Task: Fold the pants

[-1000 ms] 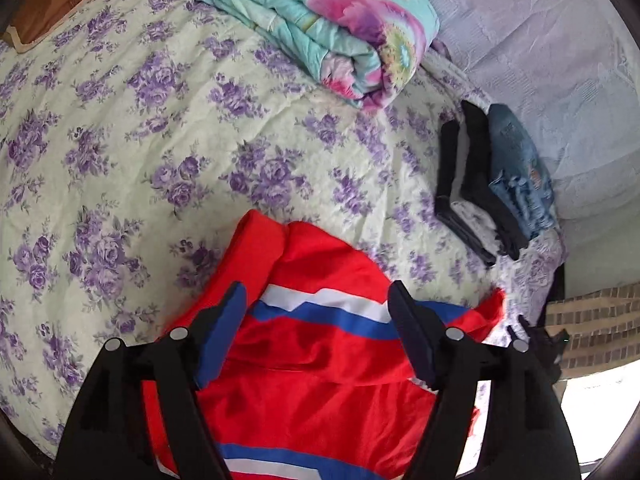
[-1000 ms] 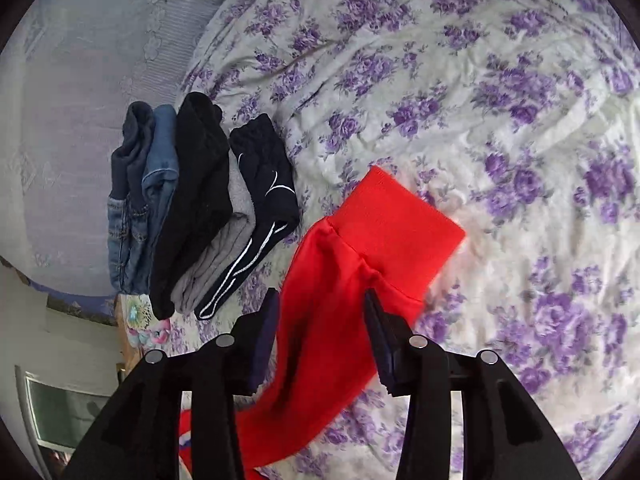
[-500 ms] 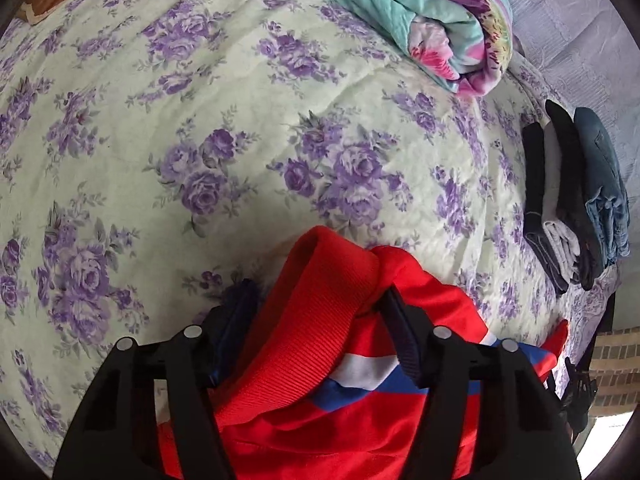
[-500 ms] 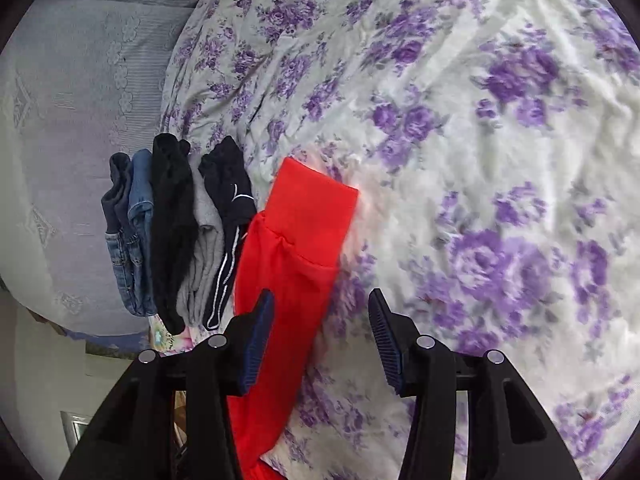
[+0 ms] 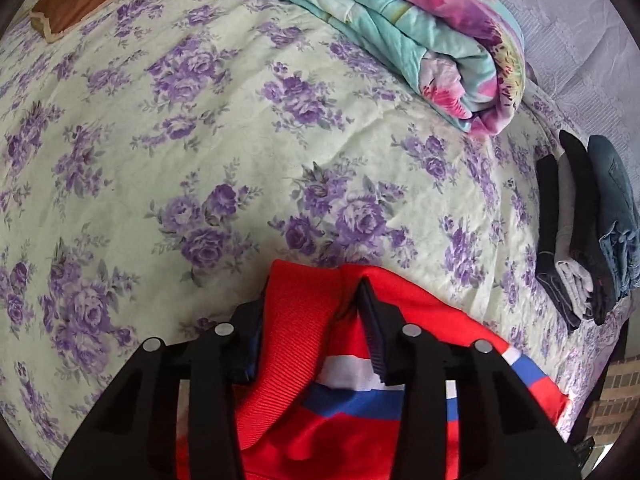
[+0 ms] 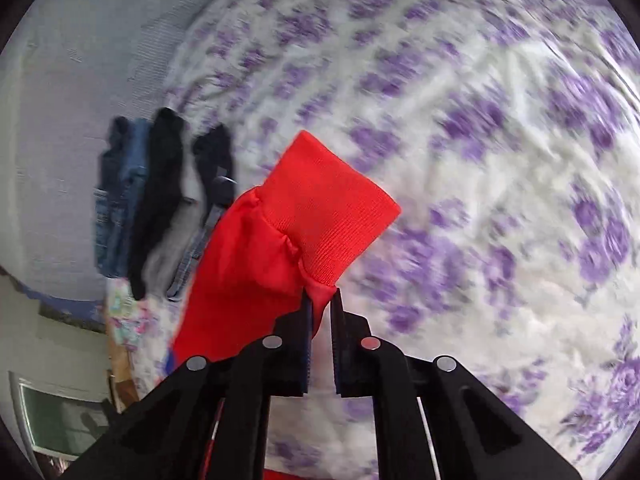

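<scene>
Both claws have just been closing on the soft, floppy red pants (image 5: 348,412): left claw (image 5: 316,328) clamps the ribbed waistband, right claw (image 6: 320,312) pinches fabric beside the cuff.

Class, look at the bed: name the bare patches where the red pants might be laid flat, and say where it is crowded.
Widest free patch: the flowered bedspread between the red pants, the rolled quilt and the wooden board. A second stretch lies right of the red cuff in the right wrist view. It is crowded by the stack of folded clothes at the bed's edge.
</scene>
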Action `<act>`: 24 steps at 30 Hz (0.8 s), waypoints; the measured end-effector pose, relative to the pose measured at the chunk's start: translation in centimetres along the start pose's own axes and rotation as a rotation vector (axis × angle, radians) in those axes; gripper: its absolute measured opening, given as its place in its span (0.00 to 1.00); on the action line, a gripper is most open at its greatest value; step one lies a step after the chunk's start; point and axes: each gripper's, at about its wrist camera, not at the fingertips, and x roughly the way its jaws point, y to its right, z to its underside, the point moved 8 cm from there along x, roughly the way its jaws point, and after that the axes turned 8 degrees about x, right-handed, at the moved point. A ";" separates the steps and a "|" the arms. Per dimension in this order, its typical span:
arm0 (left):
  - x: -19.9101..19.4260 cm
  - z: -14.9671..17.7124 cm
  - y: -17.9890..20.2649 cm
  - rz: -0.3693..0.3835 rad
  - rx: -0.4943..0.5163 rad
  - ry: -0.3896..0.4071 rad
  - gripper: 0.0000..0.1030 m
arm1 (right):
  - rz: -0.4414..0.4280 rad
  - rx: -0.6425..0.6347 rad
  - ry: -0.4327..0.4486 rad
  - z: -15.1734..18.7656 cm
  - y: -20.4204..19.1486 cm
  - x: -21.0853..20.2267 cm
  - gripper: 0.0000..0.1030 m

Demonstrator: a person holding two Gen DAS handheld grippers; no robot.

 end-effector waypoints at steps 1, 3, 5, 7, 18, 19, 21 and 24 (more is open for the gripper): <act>-0.2 -0.3 0.3 -0.003 0.013 0.004 0.38 | -0.023 0.028 0.004 0.3 0.6 0.1 0.08; -0.7 -1.3 0.8 0.018 0.029 0.019 0.38 | -0.050 0.028 0.036 0.3 -0.2 -0.4 0.09; -0.8 -2.1 1.0 0.025 0.036 0.030 0.38 | -0.058 -0.009 0.039 0.2 -1.5 -0.5 0.12; -0.2 -2.5 0.8 0.025 0.024 0.025 0.38 | -0.038 -0.053 0.040 0.0 -2.4 -0.4 0.12; -8.3 0.4 -2.5 0.107 0.015 0.100 0.58 | 0.004 -0.324 0.065 6.9 -6.7 -3.9 0.31; -8.8 1.3 -2.6 0.133 0.027 0.076 0.58 | -0.025 -0.415 -0.009 9.9 -9.1 -2.5 0.31; -9.4 3.9 -2.7 0.170 0.056 0.029 0.58 | -0.096 -0.583 -0.194 16.9 -13.5 1.0 0.30; -9.8 8.6 -3.5 0.202 0.077 -0.048 0.58 | -0.180 -0.727 -0.406 25.8 -18.3 5.9 0.29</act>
